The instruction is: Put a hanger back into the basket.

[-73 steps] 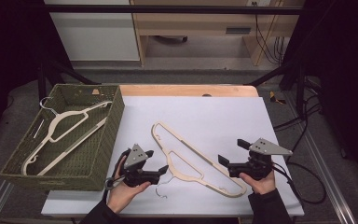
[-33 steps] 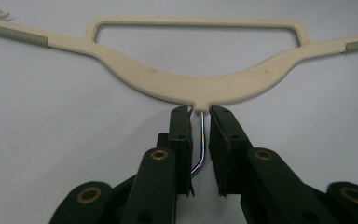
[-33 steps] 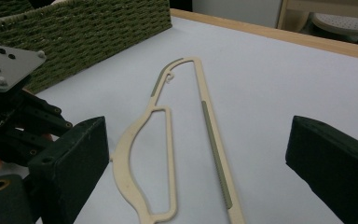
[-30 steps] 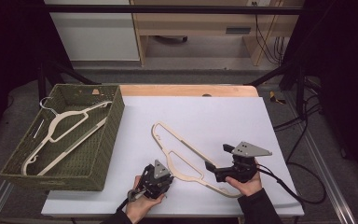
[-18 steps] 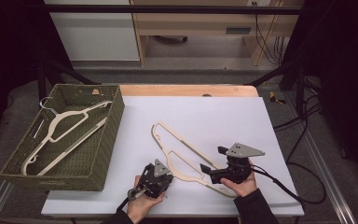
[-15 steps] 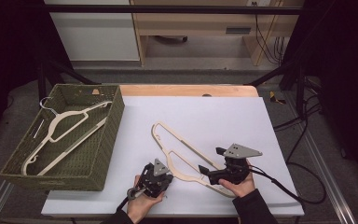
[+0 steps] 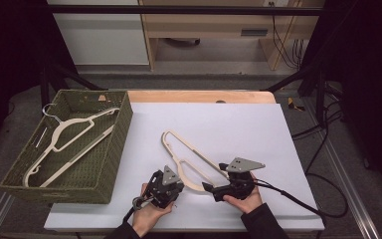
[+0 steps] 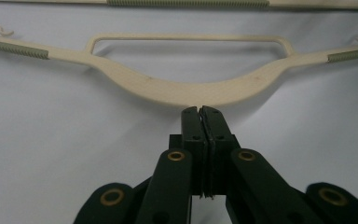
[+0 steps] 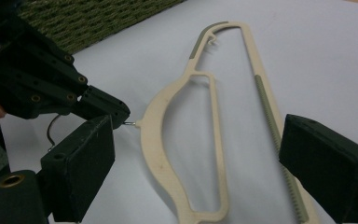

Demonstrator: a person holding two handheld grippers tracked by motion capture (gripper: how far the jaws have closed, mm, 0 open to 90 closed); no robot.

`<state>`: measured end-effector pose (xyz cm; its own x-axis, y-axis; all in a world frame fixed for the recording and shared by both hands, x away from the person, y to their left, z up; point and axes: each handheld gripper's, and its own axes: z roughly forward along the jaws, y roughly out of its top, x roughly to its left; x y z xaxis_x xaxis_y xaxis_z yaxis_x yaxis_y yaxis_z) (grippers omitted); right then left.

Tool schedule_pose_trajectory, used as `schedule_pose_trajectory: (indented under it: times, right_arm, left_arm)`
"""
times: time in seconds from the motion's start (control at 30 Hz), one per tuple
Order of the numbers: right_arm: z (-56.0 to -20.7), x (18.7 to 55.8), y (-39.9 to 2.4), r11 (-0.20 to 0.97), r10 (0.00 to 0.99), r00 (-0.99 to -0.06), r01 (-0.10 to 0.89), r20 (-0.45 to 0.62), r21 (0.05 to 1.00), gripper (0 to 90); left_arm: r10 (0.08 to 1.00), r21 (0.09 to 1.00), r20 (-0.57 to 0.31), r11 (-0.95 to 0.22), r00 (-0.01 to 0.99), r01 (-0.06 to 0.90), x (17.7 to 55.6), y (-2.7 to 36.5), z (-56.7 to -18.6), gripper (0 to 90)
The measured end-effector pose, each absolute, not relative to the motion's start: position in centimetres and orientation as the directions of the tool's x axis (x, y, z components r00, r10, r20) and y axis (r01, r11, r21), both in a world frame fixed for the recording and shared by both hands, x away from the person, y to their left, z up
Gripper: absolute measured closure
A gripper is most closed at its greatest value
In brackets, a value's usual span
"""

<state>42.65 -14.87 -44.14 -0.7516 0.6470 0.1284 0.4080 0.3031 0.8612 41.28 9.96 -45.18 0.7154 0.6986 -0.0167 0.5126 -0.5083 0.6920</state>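
A cream hanger (image 7: 164, 138) with ribbed grey grips lies flat on the white table sheet (image 7: 238, 124). My left gripper (image 7: 175, 177) is shut on its thin metal hook stem (image 9: 131, 123), right at the neck of the hanger (image 8: 168, 91). In the left gripper view the left gripper (image 8: 199, 109) has its tips pressed together against the neck. My right gripper (image 9: 198, 135) stands open low over the hanger (image 9: 156, 140). Its jaws have just been closing a little, with the hanger's body between them and untouched. From above, the right gripper (image 7: 216, 178) sits at the hanger's near end.
A green woven basket (image 7: 114, 164) sits at the table's left and holds another cream hanger (image 7: 64, 137). The bent wire hook (image 9: 51, 133) curls by the left hand. Cables trail off to the right (image 7: 303, 199). A wooden strip (image 7: 199, 96) runs along the table's far edge.
The right gripper has come left and down to the hanger's near end. The left gripper, which moved in to the hanger's neck earlier, has stayed there.
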Motion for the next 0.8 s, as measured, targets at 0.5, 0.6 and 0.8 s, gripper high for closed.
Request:
schedule_pose_trajectory:
  times: [0.5, 0.6, 0.8]
  right_arm:
    - [-45.0, 42.7, -12.9, 0.398, 0.611, -0.789, 0.374, 0.062, 0.838, 21.8]
    - [-45.2, 42.8, -12.5, 0.427, 0.601, -0.798, 0.365, 0.042, 0.827, 26.7]
    - [-45.6, 43.0, -11.9, 0.482, 0.581, -0.814, 0.334, -0.01, 0.81, 38.6]
  left_arm:
    - [0.678, 0.692, 0.032, -0.545, 0.735, 0.473, 41.9, 9.1, -42.3, 88.9]
    - [0.673, 0.688, 0.035, -0.552, 0.739, 0.471, 42.1, 9.0, -41.8, 88.9]
    - [0.664, 0.681, 0.043, -0.567, 0.747, 0.465, 42.2, 8.7, -41.0, 88.8]
